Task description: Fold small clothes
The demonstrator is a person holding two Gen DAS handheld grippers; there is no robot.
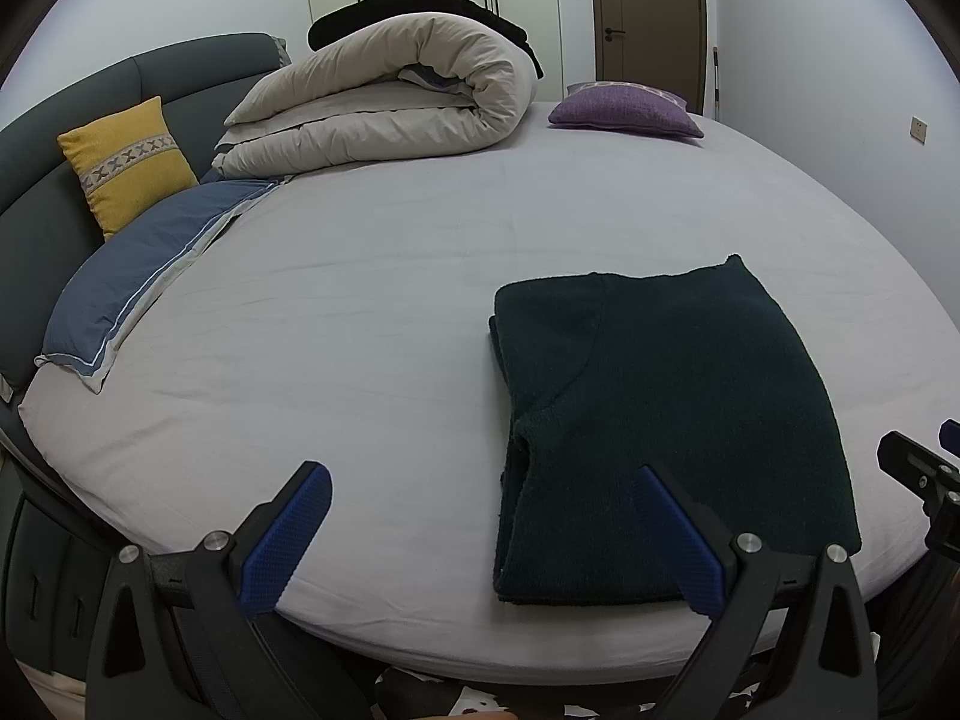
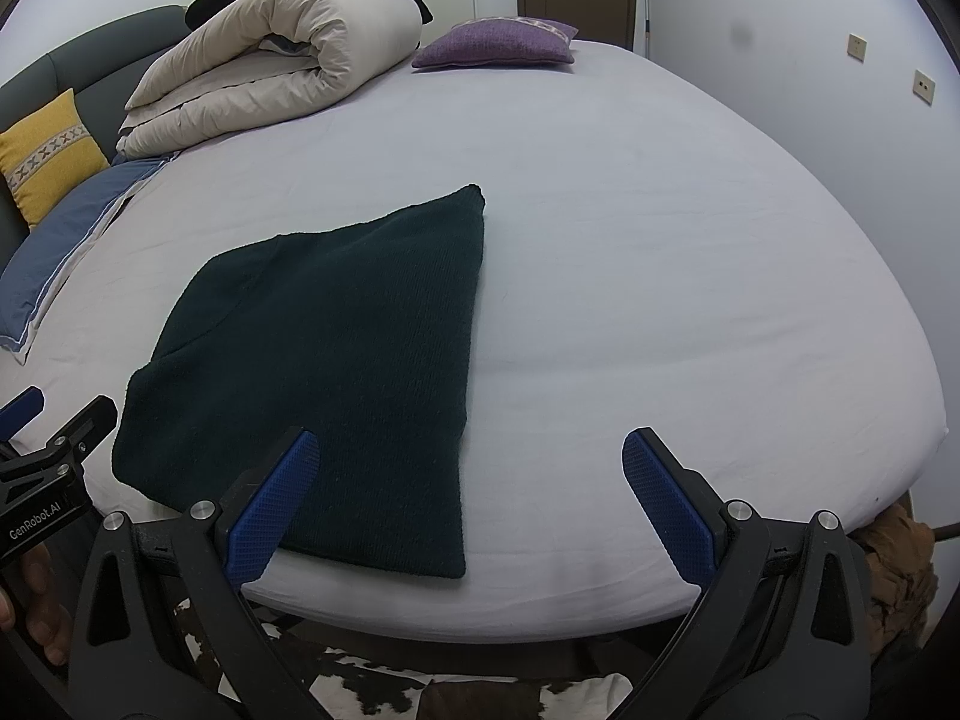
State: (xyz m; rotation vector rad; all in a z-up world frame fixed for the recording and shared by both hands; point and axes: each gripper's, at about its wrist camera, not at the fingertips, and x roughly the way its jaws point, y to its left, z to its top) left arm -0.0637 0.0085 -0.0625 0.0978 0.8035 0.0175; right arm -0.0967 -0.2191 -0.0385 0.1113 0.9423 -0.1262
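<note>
A dark green knitted garment [image 1: 666,420] lies folded into a flat rectangle on the pale grey bed sheet [image 1: 360,312], near the bed's front edge. In the right wrist view the same garment [image 2: 324,372] lies left of centre. My left gripper [image 1: 486,480] is open, held over the front edge; its right finger hangs above the garment's near left corner, and nothing is between the fingers. My right gripper [image 2: 468,450] is open too, with its left finger over the garment's near edge and its right finger over bare sheet [image 2: 660,300].
A rolled beige duvet [image 1: 384,108] with a black cloth on top lies at the back. A yellow cushion [image 1: 126,162] and a blue pillow [image 1: 132,294] sit by the headboard, a purple cushion [image 1: 624,108] at the far right. A cowhide rug [image 2: 384,684] lies below.
</note>
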